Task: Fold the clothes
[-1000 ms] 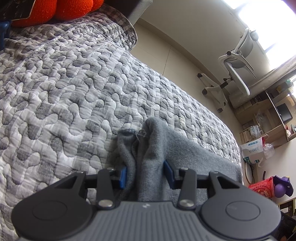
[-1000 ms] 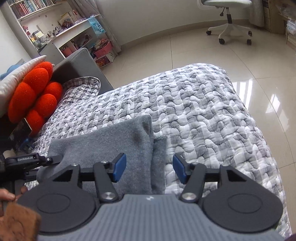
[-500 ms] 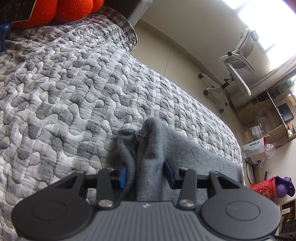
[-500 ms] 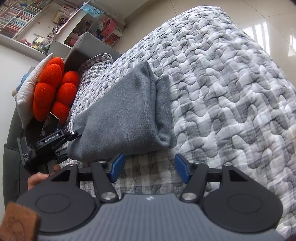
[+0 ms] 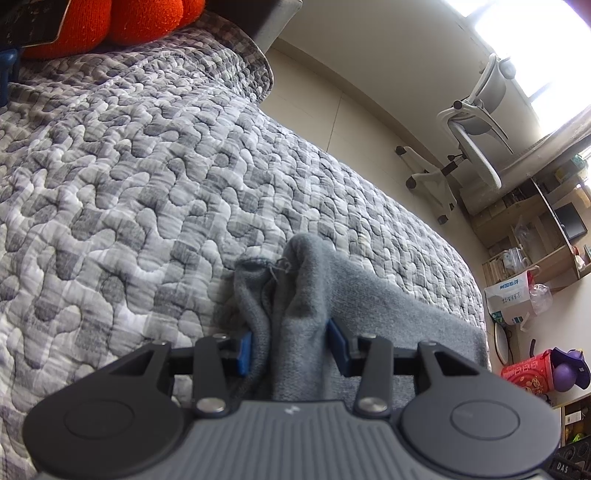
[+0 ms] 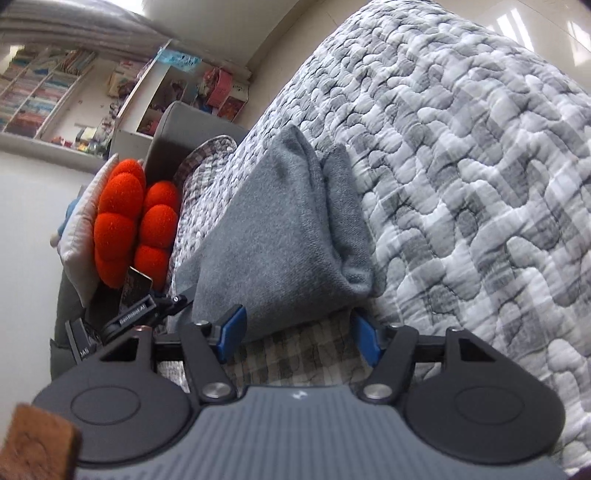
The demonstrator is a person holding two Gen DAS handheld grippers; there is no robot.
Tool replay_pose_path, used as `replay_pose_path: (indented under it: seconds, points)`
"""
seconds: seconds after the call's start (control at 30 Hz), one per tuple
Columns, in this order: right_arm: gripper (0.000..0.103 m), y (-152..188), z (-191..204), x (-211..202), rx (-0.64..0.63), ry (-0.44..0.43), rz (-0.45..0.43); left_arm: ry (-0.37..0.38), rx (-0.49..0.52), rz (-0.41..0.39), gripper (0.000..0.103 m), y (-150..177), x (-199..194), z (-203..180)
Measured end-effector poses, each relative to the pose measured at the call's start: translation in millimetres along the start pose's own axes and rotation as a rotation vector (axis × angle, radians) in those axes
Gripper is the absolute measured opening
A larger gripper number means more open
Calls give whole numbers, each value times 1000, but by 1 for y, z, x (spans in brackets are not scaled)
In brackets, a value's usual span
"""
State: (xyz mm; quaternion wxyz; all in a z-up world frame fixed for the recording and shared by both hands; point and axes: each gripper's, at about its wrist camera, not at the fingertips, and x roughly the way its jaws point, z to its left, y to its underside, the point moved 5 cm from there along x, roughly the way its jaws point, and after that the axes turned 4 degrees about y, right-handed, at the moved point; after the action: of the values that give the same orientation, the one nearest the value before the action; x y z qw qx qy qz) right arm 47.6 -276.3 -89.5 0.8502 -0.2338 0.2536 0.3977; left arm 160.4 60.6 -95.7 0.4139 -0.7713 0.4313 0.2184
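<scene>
In the left wrist view, a bunched edge of the grey garment [image 5: 306,325] is clamped between the blue pads [image 5: 244,352] of the left gripper [image 5: 291,349], low in the centre of the frame. The jaws are closed on the thick cloth, which keeps them somewhat apart. The rest of the garment is spread toward the lower right over the quilt [image 5: 129,177]. An orange cushion [image 5: 122,18] is seen at the upper left, and an office chair [image 5: 476,122] at the upper right.

In the right wrist view, the right gripper [image 6: 297,338] is held wide open at the bottom centre, and nothing is gripped between its pads [image 6: 232,332]. The garment [image 6: 280,236] is seen folded into a thick wedge in the middle of the frame, lying on the quilt [image 6: 480,166] just beyond the fingertips. The left gripper [image 6: 147,314] is seen at the garment's lower-left edge. The cushion [image 6: 129,221] is at the left, with shelves [image 6: 48,99] at the upper left.
</scene>
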Motion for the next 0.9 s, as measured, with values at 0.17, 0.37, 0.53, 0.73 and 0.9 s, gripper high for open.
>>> replay_pose_path:
  seconds: [0.17,0.37,0.53,0.73,0.9]
  points:
    - [66,-7,-4,-5,46,2,-43,-1,1,-1,44,0,0,0]
    - [66,-20,-4,-2,53,8,-78,0,-3,-1,44,0,0,0]
    - [66,-26,5,5,-31,25,-99,5,-8,2,44,-1,0,1]
    - [66,-34,10,15,-36,17,-112,12,-11,5,44,-2,1,2]
    - [68,-37,16,20,-53,27,-124,27,-34,10,45,-2,0,4]
